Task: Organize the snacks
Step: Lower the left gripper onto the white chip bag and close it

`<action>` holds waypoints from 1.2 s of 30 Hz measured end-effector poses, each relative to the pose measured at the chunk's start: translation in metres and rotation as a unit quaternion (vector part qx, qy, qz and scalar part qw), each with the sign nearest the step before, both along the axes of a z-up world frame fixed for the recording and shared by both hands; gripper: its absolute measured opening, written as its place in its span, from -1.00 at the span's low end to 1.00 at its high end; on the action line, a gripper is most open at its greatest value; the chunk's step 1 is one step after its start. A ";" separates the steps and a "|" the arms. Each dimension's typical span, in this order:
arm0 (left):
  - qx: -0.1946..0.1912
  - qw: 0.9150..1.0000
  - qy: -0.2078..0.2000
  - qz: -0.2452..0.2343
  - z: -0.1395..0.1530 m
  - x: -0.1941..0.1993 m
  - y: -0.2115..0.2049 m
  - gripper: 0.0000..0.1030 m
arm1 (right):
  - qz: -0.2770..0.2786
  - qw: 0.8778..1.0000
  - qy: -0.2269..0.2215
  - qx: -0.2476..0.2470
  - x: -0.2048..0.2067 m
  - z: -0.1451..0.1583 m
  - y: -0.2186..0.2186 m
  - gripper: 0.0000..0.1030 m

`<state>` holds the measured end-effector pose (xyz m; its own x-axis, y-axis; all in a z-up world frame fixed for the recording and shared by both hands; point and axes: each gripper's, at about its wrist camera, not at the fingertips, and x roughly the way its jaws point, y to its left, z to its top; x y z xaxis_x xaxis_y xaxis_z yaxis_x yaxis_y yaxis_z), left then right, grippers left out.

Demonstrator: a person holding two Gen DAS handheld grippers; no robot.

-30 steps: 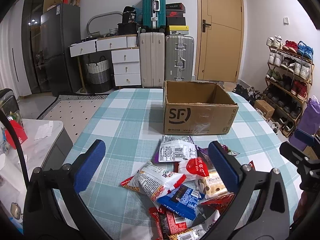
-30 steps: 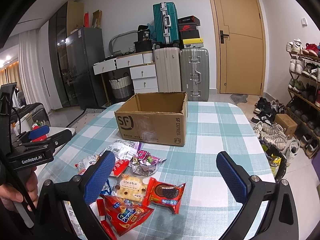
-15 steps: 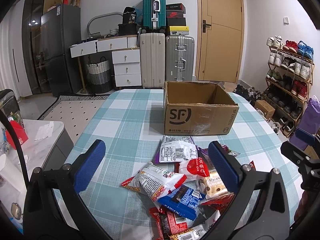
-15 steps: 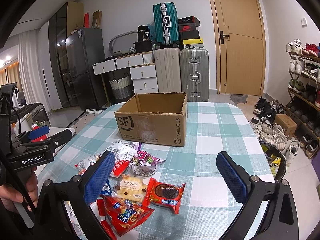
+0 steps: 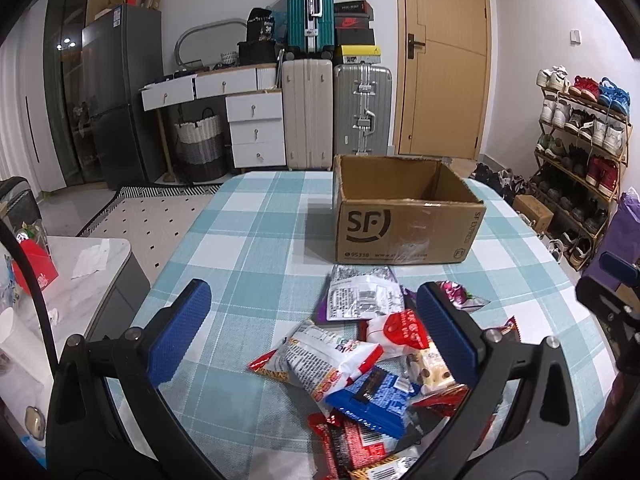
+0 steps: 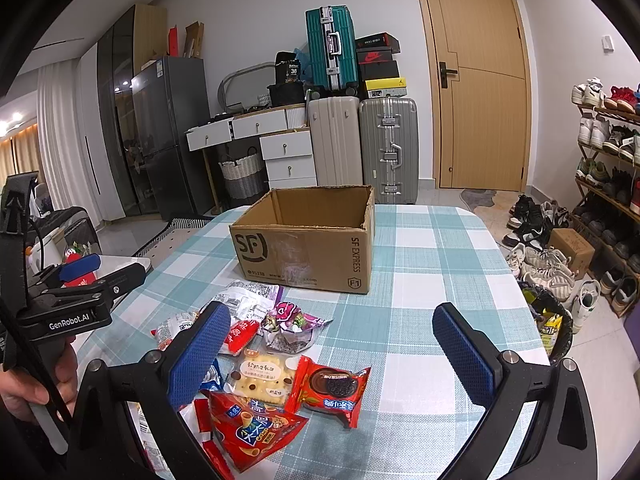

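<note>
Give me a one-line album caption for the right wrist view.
Open right gripper hovers over snack packets beside an open cardboard box on a checked tablecloth.

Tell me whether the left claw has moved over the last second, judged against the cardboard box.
No. In the left wrist view the cardboard box sits at the same spot in frame as before, so the open left claw has held its place above the snacks.

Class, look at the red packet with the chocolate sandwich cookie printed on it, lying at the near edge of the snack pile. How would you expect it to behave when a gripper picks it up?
The red cookie packet looks like thin glossy film, so it is probably light and may slip between pads. Its crimped ends would likely flop. The cookie inside may crack if squeezed hard.
</note>
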<state>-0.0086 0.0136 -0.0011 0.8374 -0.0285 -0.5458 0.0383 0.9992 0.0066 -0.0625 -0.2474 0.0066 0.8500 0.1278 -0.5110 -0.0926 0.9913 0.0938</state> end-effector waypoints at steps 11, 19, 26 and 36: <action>-0.016 0.997 0.075 -0.022 -0.033 0.033 0.030 0.99 | 0.004 1.000 0.002 0.004 -0.001 -0.001 0.001 1.00; -0.051 0.983 0.164 -0.060 -0.078 0.065 0.037 0.99 | 0.014 1.000 0.013 0.007 0.002 -0.005 0.004 1.00; -0.037 0.978 0.193 -0.064 -0.100 0.077 0.024 0.99 | 0.027 0.999 0.021 0.008 0.004 -0.007 0.007 1.00; -0.052 0.972 0.215 -0.072 -0.121 0.094 0.021 0.93 | 0.033 0.999 0.022 0.013 0.004 -0.007 0.006 1.00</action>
<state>0.0851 0.0350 -0.1216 0.5149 -0.2019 -0.8331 0.1542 0.9778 -0.1416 -0.0590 -0.2416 -0.0002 0.8163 0.1963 -0.5433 -0.1523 0.9803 0.1254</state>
